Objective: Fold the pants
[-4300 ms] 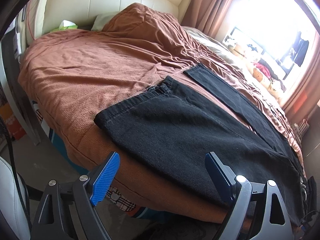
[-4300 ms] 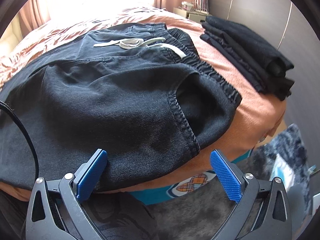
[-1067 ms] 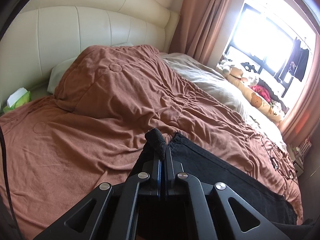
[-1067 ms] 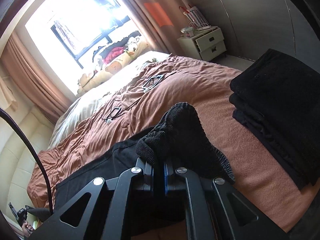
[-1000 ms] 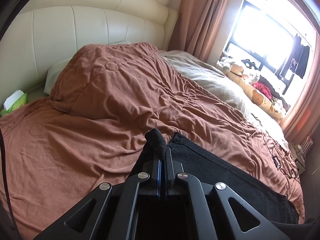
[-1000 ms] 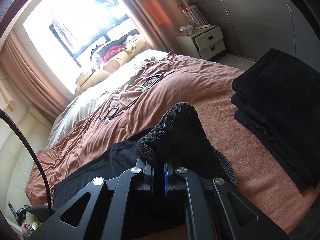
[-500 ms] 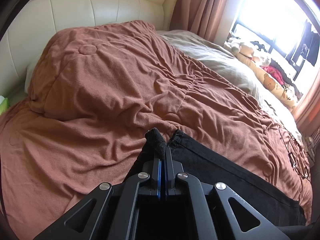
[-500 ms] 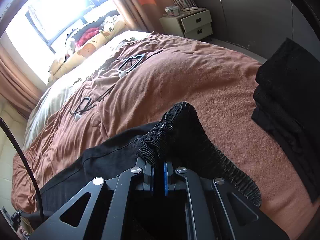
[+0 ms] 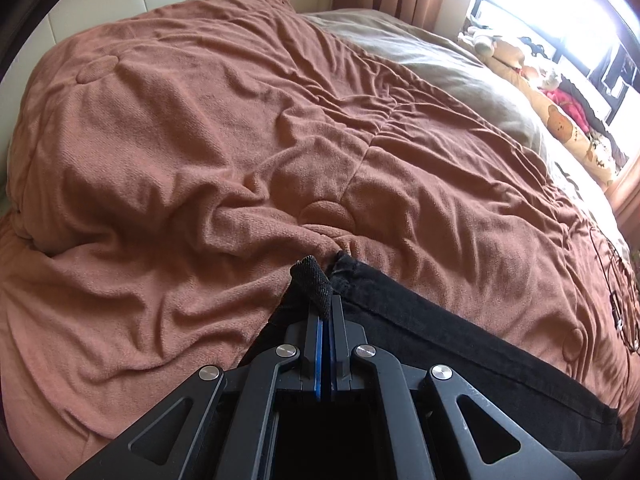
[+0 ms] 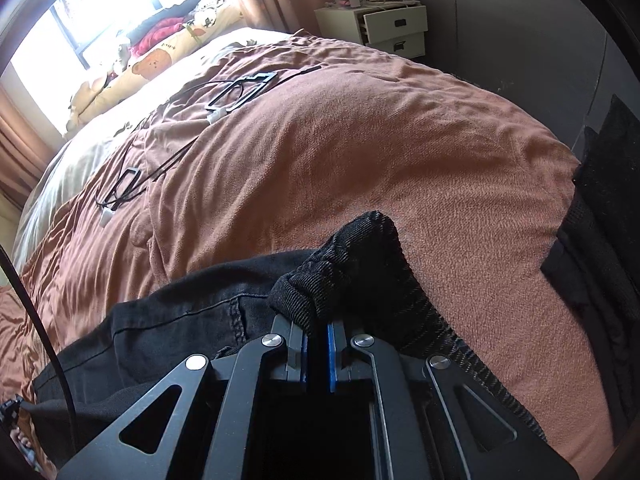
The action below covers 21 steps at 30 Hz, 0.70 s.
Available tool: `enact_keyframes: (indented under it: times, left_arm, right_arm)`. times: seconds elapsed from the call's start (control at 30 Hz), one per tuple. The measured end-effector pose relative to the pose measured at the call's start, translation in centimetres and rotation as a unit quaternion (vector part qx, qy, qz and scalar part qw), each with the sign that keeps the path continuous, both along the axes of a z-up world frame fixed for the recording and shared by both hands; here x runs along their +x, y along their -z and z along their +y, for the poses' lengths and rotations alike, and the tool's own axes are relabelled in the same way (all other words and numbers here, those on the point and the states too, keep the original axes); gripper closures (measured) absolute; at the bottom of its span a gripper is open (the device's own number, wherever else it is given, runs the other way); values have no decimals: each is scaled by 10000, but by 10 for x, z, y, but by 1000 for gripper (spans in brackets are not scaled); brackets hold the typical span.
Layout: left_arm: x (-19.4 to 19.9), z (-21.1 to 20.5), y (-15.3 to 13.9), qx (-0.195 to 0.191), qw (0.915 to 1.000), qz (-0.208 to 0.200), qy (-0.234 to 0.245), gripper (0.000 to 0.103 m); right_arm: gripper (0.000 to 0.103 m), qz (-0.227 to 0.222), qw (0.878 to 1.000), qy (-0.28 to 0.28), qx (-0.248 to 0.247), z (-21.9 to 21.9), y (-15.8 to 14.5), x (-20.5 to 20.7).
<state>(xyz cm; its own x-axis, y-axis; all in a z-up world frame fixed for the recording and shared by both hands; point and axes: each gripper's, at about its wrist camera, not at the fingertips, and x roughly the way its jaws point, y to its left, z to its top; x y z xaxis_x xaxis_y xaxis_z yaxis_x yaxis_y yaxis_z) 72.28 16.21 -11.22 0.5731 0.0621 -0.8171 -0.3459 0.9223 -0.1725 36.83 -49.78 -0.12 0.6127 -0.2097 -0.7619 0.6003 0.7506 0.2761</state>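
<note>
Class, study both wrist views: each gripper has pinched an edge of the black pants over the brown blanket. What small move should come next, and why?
Probably lower both ends onto the far pant leg and line up the edges. The left gripper is shut on the pants at a hem corner, the right gripper on the bunched waistband, both carried forward over the blanket, so the fold seems ready to be laid flat.

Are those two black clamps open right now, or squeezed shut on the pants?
Shut. The left gripper and right gripper each pinch a bunch of the black pants.
</note>
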Motion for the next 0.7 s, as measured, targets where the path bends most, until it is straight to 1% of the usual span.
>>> enact_keyframes:
  times: [0.1,0.17,0.2,0.23,0.27,0.3,0.33,0.37,0.4,0.53,0.6,0.7]
  left_arm:
    - [12,-1,17,-70,9998,173,-9,100]
    - [18,-2,27,-131,9995,291,-19,99]
    - [18,-2,32,-158,9994,319,-9,99]
    - [18,-2,34,-187,9993,331,-1,98]
    - [17,-2,36,-238,9992,326,7,95]
    - [15,-2,38,-319,9990,310,42,94]
    - [14,-3,38,-386,9988,295,72,90]
    - [12,-3,37,-422,9987,277,90,87]
    - [11,-5,36,-433,9986,257,130,86]
    - [12,-11,34,-324,9988,284,217,86]
    - [15,-10,35,-401,9987,278,143,86]
    - [16,-5,39,-559,9981,274,35,86]
  right_arm:
    - [100,-25,10000,24,3,-2,7,8]
    - [99,51,9999,-27,-125,1,10,15]
    - [93,155,9996,-78,-236,4,11,18]
    - [92,247,9989,-142,-370,8,11,22]
    - [85,288,9980,-244,-497,14,9,22]
    - [69,263,9974,-366,-565,20,6,22]
    - [56,160,9967,-514,-607,26,2,19]
    - [36,55,9956,-611,-712,33,-4,16]
    - [33,-15,9939,-691,-858,40,-9,12]
    - [33,-24,9841,-1268,-1246,72,-20,14]
    - [33,-29,9763,-1631,-1424,92,-23,21]
    - [33,-114,9602,-2237,-1671,122,-27,32]
